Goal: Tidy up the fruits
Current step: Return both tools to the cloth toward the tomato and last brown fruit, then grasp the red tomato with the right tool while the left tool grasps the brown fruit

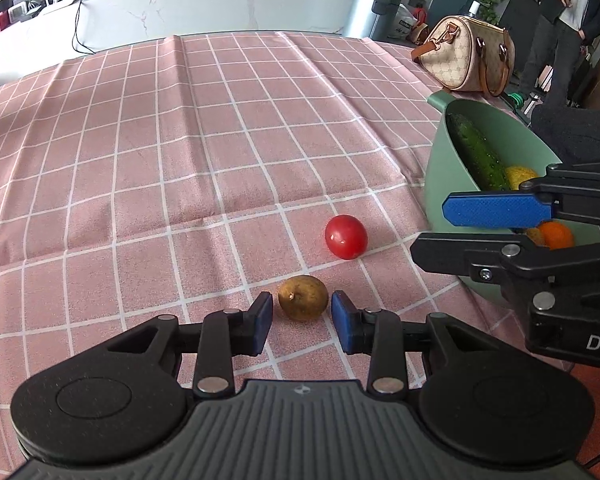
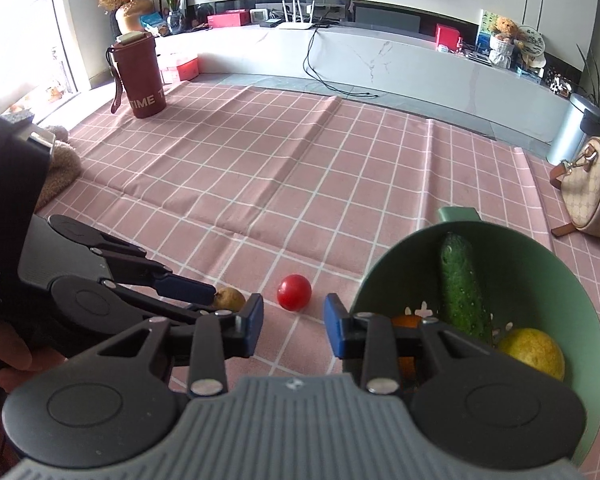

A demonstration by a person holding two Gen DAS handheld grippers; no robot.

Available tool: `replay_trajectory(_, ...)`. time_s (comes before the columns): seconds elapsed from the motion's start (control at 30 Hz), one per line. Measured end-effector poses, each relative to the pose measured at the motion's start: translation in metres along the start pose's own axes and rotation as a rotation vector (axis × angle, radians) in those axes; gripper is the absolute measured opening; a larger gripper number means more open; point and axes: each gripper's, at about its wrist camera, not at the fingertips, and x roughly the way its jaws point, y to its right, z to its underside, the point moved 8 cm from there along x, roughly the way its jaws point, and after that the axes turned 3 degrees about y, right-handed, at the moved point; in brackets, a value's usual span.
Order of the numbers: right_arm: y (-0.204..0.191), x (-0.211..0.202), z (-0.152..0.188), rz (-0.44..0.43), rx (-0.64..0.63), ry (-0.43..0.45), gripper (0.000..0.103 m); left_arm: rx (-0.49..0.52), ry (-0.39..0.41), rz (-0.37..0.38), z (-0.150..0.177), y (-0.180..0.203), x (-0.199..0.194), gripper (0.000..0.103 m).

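A small brown fruit (image 1: 303, 298) lies on the pink checked cloth between the blue pads of my left gripper (image 1: 302, 312). A thin gap shows on each side, so the jaws stand open around it. A red tomato (image 1: 346, 237) sits just beyond it. In the right wrist view the tomato (image 2: 294, 292) lies just ahead of my right gripper (image 2: 294, 316), which is open and empty. The green bowl (image 2: 572, 308) at the right holds a cucumber (image 2: 460, 284), a yellow fruit (image 2: 534, 352) and an orange (image 1: 556, 235). The right gripper (image 1: 432, 228) hovers at the bowl's near side.
A patterned handbag (image 1: 468, 54) stands on the table behind the bowl. A dark red flask (image 2: 140, 76) stands at the far left corner, with a brown plush item (image 2: 60, 168) near the left edge. A person (image 1: 572, 20) stands beyond the table.
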Motion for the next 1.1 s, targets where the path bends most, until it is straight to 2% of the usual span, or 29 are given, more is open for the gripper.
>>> replay_trajectory(0.07,-0.001,0.003,-0.002,-0.005,-0.026,-0.007,0.029,-0.002,0.002,0.013,-0.002,0.000,0.000,0.031)
replay_trajectory(0.23,-0.005,0.013,-0.008,-0.044,-0.080,-0.041,0.029,-0.032,0.021,-0.001,-0.005,-0.010,-0.008,0.030)
replay_trajectory(0.43,-0.014,0.030,-0.010,-0.111,-0.202,-0.156,0.030,-0.113,0.047,-0.024,-0.012,-0.034,-0.023,0.030)
replay_trajectory(0.63,-0.022,0.056,-0.010,-0.070,-0.366,-0.253,0.030,-0.148,0.057,-0.020,-0.013,-0.042,-0.026,0.030)
replay_trajectory(0.87,-0.024,0.079,-0.009,-0.020,-0.395,-0.328,0.030,-0.175,0.057,-0.007,-0.014,-0.048,-0.026,0.030)
replay_trajectory(1.1,-0.021,0.091,-0.007,0.034,-0.429,-0.364,0.029,-0.202,0.071,0.005,-0.016,-0.056,-0.029,0.030)
